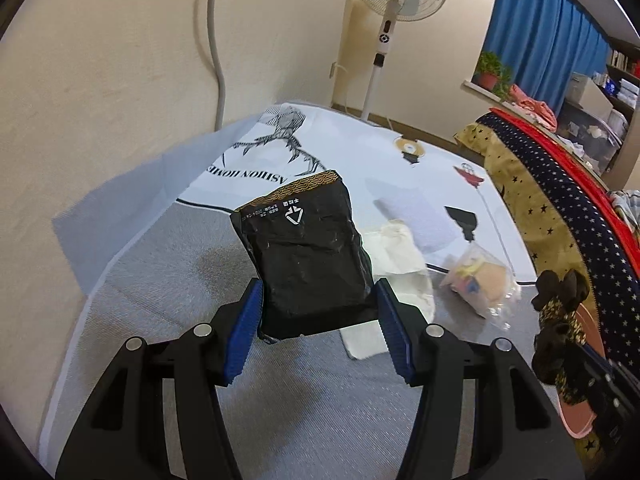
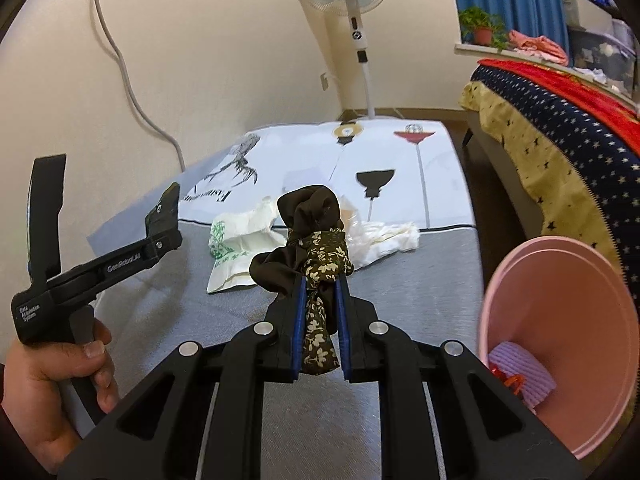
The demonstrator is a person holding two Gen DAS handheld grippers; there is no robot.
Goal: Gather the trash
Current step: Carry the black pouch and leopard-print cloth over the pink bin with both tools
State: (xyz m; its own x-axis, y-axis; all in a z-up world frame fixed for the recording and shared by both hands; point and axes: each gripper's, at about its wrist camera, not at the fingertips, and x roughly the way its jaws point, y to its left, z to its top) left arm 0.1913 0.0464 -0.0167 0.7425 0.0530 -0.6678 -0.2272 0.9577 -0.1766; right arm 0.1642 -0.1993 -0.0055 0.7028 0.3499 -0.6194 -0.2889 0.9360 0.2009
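Black packet [image 1: 310,256] clamped in left hand-held gripper [image 1: 318,300]; right hand-held gripper [image 2: 321,292] (jaws pinched) grips floral cloth [image 2: 316,264].

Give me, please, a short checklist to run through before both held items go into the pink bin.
1. Left gripper shut on the black packet: ok, both pads press its sides.
2. Right gripper shut on the dark floral cloth: ok.
3. Both items lifted off the grey mat: ok.
4. Pink bin open with room inside: ok, only a purple item lies in it.
5. Trash left on the mat: not ok, the white bag and clear wrapper remain.
6. Packet empty: cannot tell.
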